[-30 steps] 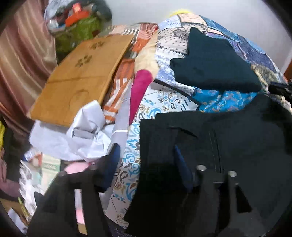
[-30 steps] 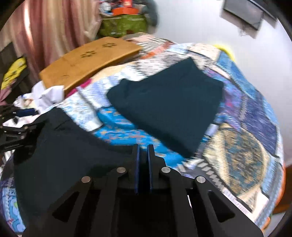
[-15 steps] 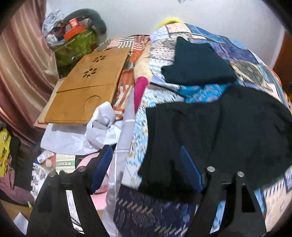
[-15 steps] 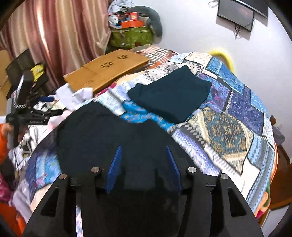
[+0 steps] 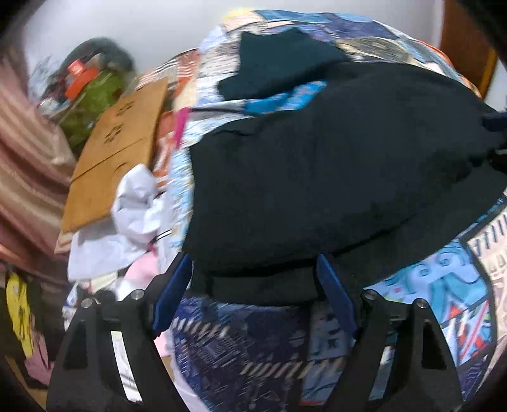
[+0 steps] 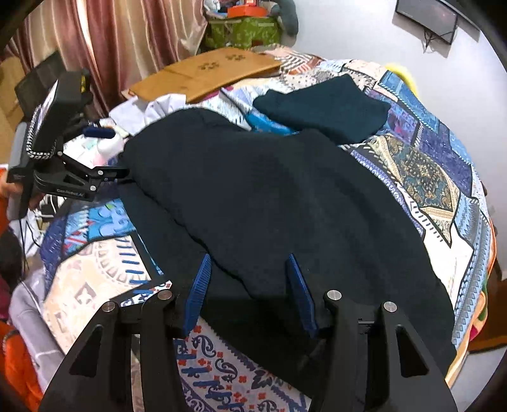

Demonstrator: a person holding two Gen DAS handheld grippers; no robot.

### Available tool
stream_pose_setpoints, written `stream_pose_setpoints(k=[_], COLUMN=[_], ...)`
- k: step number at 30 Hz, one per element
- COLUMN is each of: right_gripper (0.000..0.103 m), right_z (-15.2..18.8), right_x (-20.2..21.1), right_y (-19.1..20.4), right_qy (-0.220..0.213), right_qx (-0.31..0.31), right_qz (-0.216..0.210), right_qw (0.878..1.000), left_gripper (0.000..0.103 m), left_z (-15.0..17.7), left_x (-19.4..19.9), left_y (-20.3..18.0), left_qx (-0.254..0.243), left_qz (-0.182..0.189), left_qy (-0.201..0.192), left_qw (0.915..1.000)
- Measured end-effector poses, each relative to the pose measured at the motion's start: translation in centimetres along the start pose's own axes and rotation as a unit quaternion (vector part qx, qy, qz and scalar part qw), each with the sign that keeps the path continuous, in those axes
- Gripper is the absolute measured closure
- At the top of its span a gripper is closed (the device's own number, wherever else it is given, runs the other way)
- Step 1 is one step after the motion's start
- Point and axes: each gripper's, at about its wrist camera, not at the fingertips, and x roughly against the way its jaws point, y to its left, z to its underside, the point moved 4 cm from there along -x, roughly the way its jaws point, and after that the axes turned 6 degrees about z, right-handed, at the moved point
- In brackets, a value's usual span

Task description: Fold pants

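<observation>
The black pants (image 6: 285, 202) lie folded over on the patchwork bedspread (image 6: 437, 177), and show in the left wrist view (image 5: 332, 164) too. My left gripper (image 5: 253, 285) is open at the pants' near edge, its blue pads (image 5: 172, 291) apart and empty. It also shows from the right wrist view (image 6: 104, 158) at the pants' far left corner. My right gripper (image 6: 248, 285) is open above the pants' near edge and holds nothing.
A folded dark teal garment (image 6: 326, 107) lies further back on the bed. A wooden lap table (image 6: 206, 73) and crumpled white cloth (image 5: 136, 202) lie at the bed's left side. Curtains (image 6: 111, 41) hang behind, with a green bag (image 6: 244, 28) by the wall.
My right gripper has opened and let go of the pants. Both grippers have drawn back from the pants, which now lie folded over on the bed.
</observation>
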Motion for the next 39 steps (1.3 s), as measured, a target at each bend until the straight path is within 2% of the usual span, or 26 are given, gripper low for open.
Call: stream_pose_setpoints(k=[4,7,8,11,13,14,15,18,26,30,31,33,35,37,39], right_gripper=[0.056,0.057,0.058,0.072,0.087,0.089,0.093,0.096,0.096,0.095,0.091,0.090,0.085,0.068,0.059], right_z=[-0.6,-1.1,-1.1,-1.3,-1.5,-1.6,-1.7,-2.2,-1.7,-0.5,-0.4,-0.3,-0.4,-0.4,-0.4], right_x=[-0.7,-1.1,-1.1,-1.2,-1.3,-1.2,-1.1,-0.2,1.4,0.5,0.1,0.0,0.4,1.5,2.6], right_y=[0.4,1.1,1.6,2.3,2.5,2.6,2.7,2.9,3.8,4.1,4.0,3.8,3.7,3.4,2.9], right_qy=[0.005,-0.003,-0.008,-0.019,-0.023,-0.027,-0.032,-0.046,-0.050,-0.030,-0.024,-0.021,-0.015,-0.021,-0.039], right_qx=[0.003,0.014,0.019,0.030,0.027,0.026,0.024,0.019,0.014,-0.009,-0.014,-0.029,-0.035,-0.036,-0.039], right_qz=[-0.005,0.002,0.004,0.007,0.006,0.007,0.006,-0.001,-0.035,-0.061,-0.066,-0.072,-0.081,-0.091,-0.084], right_qw=[1.000,1.000,1.000,0.999,0.999,0.999,0.999,0.999,0.998,0.998,0.997,0.997,0.996,0.995,0.995], left_gripper=[0.022,0.022,0.022,0.024,0.041,0.055,0.063,0.073,0.078,0.077,0.077,0.074,0.070,0.064,0.062], left_z=[-1.0,-1.4,-1.6,-2.0,-2.1,-2.2,-2.2,-2.3,-1.4,0.6,1.1,1.8,2.2,2.3,2.1], left_x=[-0.4,-1.3,-1.7,-1.9,-1.7,-1.6,-1.4,-0.4,2.1,0.7,0.1,-0.6,-0.3,0.4,1.4], left_y=[-2.3,-2.8,-2.6,-1.5,-0.9,-0.7,-0.4,0.0,0.0,-0.3,-0.4,-0.6,-0.6,-0.3,0.4], left_qx=[-0.043,-0.053,-0.048,-0.021,-0.014,-0.012,-0.005,0.007,0.025,0.042,0.047,0.044,0.039,0.040,0.049], left_qz=[0.006,0.003,0.004,0.000,-0.019,-0.025,-0.020,-0.017,-0.001,0.025,0.033,0.042,0.038,0.034,0.049], left_qy=[-0.009,-0.005,0.002,0.004,-0.006,-0.006,-0.009,-0.025,-0.046,-0.020,-0.011,0.006,0.008,0.010,0.009], left_qw=[0.9990,0.9986,0.9989,0.9998,0.9997,0.9996,0.9997,0.9995,0.9986,0.9986,0.9983,0.9981,0.9985,0.9986,0.9976])
